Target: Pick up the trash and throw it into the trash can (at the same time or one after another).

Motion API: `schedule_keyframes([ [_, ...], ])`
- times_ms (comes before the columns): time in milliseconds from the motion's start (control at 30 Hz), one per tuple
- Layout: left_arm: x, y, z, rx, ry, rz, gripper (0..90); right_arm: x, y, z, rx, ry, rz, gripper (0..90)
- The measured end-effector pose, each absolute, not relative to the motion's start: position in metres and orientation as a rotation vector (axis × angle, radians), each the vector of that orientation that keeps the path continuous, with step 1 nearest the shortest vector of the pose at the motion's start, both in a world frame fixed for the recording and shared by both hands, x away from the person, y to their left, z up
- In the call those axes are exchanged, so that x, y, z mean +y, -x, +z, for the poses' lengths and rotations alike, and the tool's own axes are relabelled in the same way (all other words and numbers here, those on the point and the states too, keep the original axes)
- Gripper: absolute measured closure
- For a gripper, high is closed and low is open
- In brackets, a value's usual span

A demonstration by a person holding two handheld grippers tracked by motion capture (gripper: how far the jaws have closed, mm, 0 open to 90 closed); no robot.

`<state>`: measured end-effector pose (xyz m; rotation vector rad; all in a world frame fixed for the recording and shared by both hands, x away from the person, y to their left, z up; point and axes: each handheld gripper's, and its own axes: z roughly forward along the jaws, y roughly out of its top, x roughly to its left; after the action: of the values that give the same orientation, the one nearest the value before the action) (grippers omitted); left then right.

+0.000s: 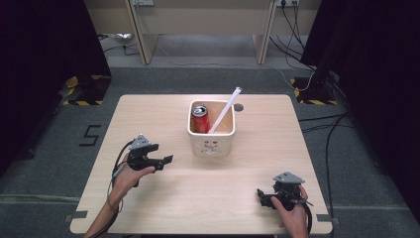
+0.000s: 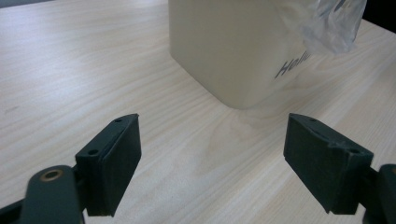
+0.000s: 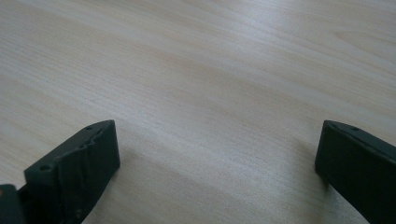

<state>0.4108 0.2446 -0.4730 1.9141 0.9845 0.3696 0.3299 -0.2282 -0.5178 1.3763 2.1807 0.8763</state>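
Observation:
A cream square bin (image 1: 212,144) stands in the middle of the wooden table (image 1: 148,114). Inside it are a red drinks can (image 1: 200,119) and a long white tube (image 1: 225,109) that leans out over the back right rim. My left gripper (image 1: 166,159) is held left of the bin, open, pointing at it with nothing between its jaws. In the left gripper view the bin's wall (image 2: 224,46) is close ahead, with clear plastic wrap (image 2: 334,23) at the upper right. Near the front right edge my right gripper (image 1: 262,197) rests low and open over bare wood (image 3: 196,84).
A small dark round hole (image 1: 238,107) sits in the table behind the bin. Wooden desk legs (image 1: 141,34), cables (image 1: 317,119) and black curtains surround the table on grey floor. Bare tabletop lies between the two grippers.

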Motion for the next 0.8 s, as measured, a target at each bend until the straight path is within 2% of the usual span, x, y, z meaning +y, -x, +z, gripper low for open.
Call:
schedule_keyframes([
  [800, 0.253, -0.395, -0.506, 1.018, -1.973, 0.325, 18.5, -0.228, -0.330, -0.518, 2.181, -1.378, 0.877, 0.2],
])
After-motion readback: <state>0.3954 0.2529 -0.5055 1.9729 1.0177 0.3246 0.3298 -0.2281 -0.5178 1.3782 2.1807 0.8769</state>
